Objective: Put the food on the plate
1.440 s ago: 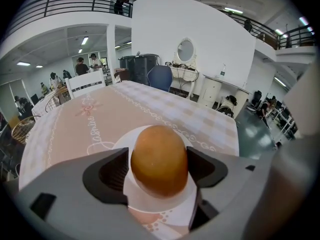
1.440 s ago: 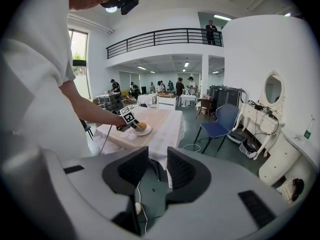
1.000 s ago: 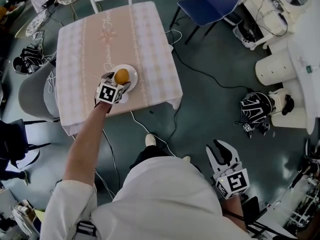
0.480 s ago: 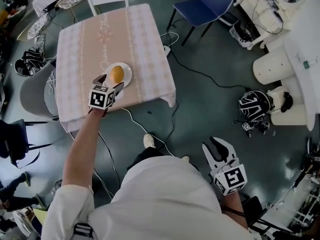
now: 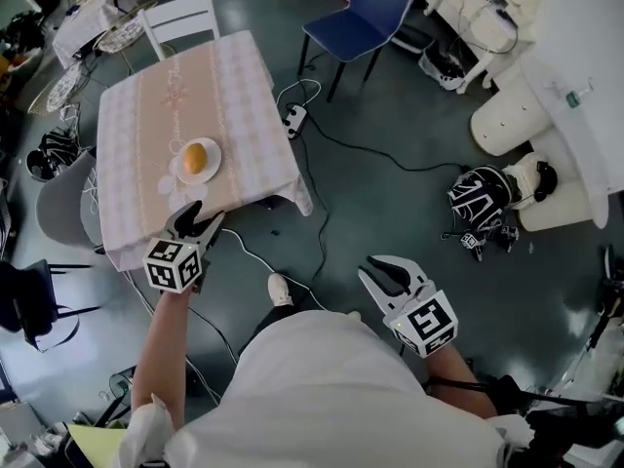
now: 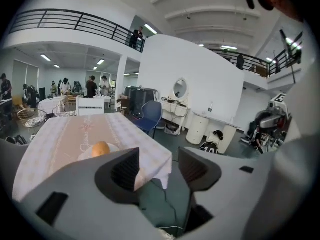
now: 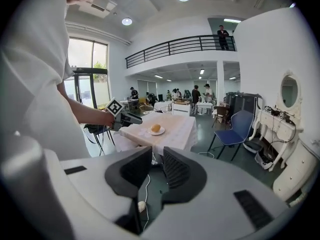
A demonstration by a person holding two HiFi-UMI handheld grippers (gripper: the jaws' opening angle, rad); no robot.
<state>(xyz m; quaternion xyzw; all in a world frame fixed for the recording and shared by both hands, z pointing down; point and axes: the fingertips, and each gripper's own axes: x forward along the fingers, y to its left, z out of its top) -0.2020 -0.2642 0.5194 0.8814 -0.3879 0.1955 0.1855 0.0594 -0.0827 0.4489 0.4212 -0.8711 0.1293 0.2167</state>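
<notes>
Head view: the orange food [image 5: 195, 157] is seen resting on the white plate [image 5: 216, 154] on the table [image 5: 136, 125], so the task is judged done; the left gripper [image 5: 205, 213], near the table's edge, and the right gripper [image 5: 369, 267], well apart from it, are held empty; their jaws have just been closing and stand partly apart.

food [image 5: 195, 157]: on plate [image 5: 214, 156] | plate: on table [image 5: 146, 96] | blue chair [image 5: 356, 8]: right of table, apart | white chair [image 5: 180, 15]: at table

Cropped at twelve o'clock of the head view: blue chair [image 5: 356, 13]. Half hidden behind the left gripper [image 6: 159, 168] in its own view: plate [image 6: 86, 153]. Too small to tell apart, nine o'clock there: people [image 6: 92, 86].
</notes>
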